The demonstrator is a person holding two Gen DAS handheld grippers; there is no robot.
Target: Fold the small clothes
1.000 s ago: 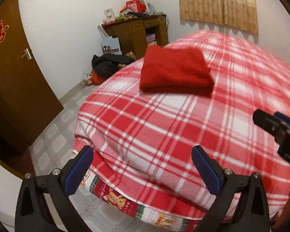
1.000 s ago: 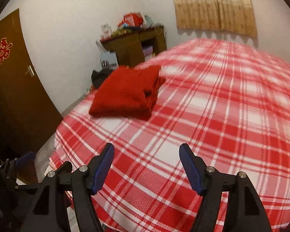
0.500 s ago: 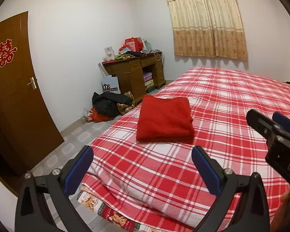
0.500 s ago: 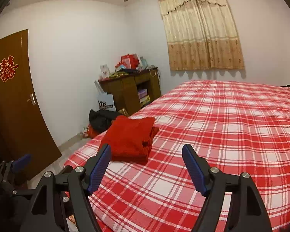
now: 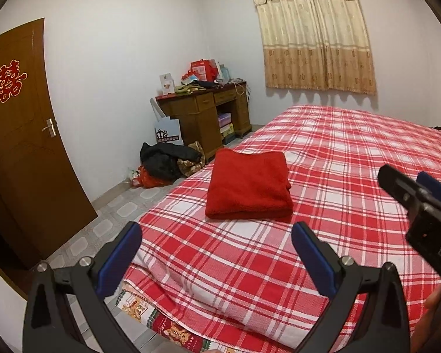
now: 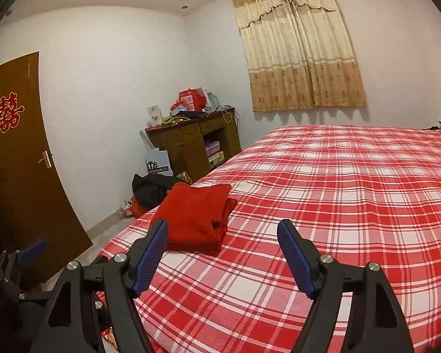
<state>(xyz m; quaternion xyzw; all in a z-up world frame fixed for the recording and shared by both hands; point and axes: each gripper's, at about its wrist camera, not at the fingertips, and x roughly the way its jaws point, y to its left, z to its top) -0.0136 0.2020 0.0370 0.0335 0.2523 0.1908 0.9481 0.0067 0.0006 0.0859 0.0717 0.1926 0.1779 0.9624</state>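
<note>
One folded red garment (image 5: 247,186) lies on one plaid bed (image 5: 352,158), ahead of the fingers. Two grippers, left gripper (image 5: 214,257) and right gripper (image 6: 222,253), both spread, nothing between; the right has just been opening.

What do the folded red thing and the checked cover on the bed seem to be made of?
The folded red garment looks like thick, soft fleece or terry: matt, fuzzy surface, plump rounded edges. The red-and-white plaid bedspread looks like thinner woven cloth, perhaps cotton: a fine weave texture shows up close and it lies flat.
</note>
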